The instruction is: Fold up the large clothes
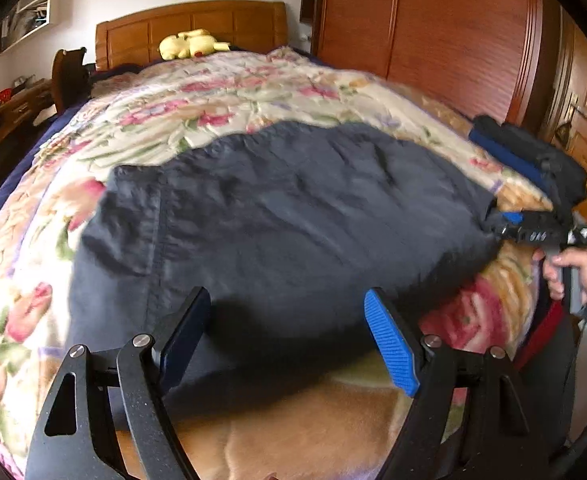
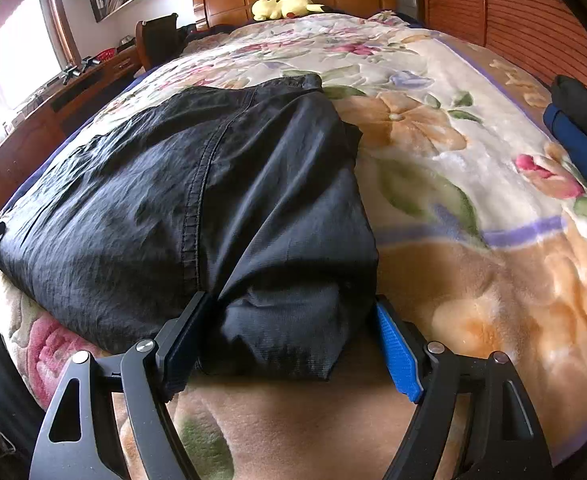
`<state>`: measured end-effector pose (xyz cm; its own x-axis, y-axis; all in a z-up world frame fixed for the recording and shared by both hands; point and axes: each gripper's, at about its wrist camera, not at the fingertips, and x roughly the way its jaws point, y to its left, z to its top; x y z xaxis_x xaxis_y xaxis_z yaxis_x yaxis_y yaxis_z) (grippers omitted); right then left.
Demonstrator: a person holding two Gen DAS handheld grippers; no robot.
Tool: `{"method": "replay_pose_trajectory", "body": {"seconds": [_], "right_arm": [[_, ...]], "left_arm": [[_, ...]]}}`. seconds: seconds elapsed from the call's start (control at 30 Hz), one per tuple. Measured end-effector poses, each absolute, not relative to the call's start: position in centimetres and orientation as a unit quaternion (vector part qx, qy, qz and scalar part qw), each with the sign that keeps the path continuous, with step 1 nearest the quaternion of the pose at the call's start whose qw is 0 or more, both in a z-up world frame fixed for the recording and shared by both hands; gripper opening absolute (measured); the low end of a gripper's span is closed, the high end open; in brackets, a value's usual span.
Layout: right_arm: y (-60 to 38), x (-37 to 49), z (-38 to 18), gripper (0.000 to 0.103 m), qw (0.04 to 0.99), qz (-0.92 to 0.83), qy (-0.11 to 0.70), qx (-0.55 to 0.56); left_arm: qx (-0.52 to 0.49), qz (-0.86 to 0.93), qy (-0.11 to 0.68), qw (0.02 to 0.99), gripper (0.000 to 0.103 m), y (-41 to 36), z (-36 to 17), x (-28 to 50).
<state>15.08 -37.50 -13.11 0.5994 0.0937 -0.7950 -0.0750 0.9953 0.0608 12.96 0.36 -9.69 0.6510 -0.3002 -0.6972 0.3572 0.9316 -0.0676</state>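
Observation:
A large dark navy garment (image 1: 277, 220) lies folded on the floral blanket (image 1: 221, 96) of a bed; it also shows in the right wrist view (image 2: 173, 200). My left gripper (image 1: 289, 332) is open, its blue-padded fingers straddling the garment's near edge. My right gripper (image 2: 293, 340) is open, with a folded corner of the garment lying between its fingers. The right gripper shows in the left wrist view (image 1: 529, 232) at the garment's right end, held by a hand.
A stack of folded dark and blue clothes (image 1: 533, 156) lies at the bed's right edge, also in the right wrist view (image 2: 581, 128). A yellow plush toy (image 1: 191, 44) sits by the wooden headboard. A wooden wardrobe (image 1: 433, 32) stands right; a desk (image 2: 73, 84) stands left.

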Motion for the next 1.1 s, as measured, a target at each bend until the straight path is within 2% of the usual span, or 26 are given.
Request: {"method": "replay_pose_trajectory", "body": {"seconds": [0.9, 0.93, 1.0, 1.1], "right_arm": [[-38.2, 16.0, -13.6, 0.08, 0.883, 0.066, 0.463, 0.034], [-38.3, 16.0, -13.6, 0.079, 0.882, 0.068, 0.465, 0.037], [-38.3, 16.1, -13.6, 0.07, 0.881, 0.079, 0.464, 0.044], [-38.3, 16.0, -13.6, 0.045, 0.877, 0.103, 0.465, 0.061]], "left_arm": [[0.028, -0.18, 0.375, 0.909, 0.08, 0.4, -11.3, 12.6], [0.028, -0.18, 0.375, 0.909, 0.08, 0.4, -11.3, 12.6], [0.027, -0.18, 0.375, 0.909, 0.08, 0.5, -11.3, 12.6], [0.026, -0.18, 0.374, 0.91, 0.08, 0.5, -11.3, 12.6]]}}
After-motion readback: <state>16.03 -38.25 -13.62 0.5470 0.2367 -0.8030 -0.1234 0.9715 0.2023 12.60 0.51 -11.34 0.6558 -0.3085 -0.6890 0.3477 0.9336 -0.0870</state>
